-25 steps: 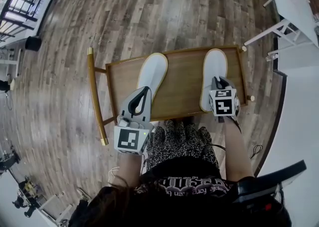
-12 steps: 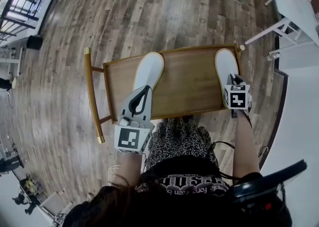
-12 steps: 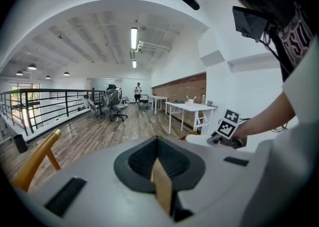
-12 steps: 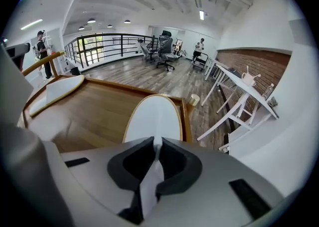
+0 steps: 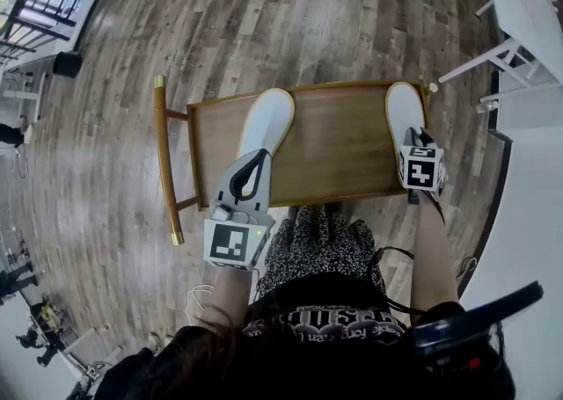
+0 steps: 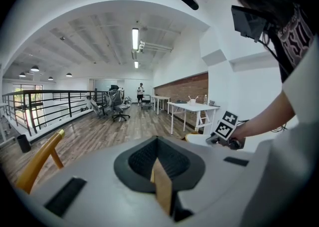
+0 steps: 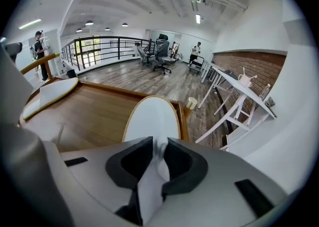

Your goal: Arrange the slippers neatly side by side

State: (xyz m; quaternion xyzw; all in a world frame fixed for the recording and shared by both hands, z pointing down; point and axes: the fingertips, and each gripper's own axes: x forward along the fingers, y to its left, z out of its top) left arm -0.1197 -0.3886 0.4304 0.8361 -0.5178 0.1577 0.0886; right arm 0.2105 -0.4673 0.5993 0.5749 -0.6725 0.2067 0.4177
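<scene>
Two white slippers with tan soles lie on the wooden seat [image 5: 334,148] of a chair. The left slipper [image 5: 266,119] lies toe-away near the seat's left half; my left gripper [image 5: 259,156] is over its heel end. In the left gripper view the left gripper [image 6: 158,163] is shut on a thin tan edge [image 6: 162,193], seemingly the slipper's sole. The right slipper [image 5: 403,108] lies along the seat's right edge. My right gripper [image 5: 413,134] pinches white fabric at its heel; its jaws [image 7: 160,158] are opening, with the slipper [image 7: 152,118] stretching ahead of them.
The chair's curved backrest rail [image 5: 163,161] runs along the seat's left side. A white table [image 5: 528,3] stands to the far right, close to the seat's corner knob [image 7: 191,103]. Wood-plank floor [image 5: 264,11] surrounds the chair. Office chairs and a railing stand far back.
The right gripper has carried the right slipper rightward, from the seat's right half to its right edge. The left gripper and left slipper have barely moved.
</scene>
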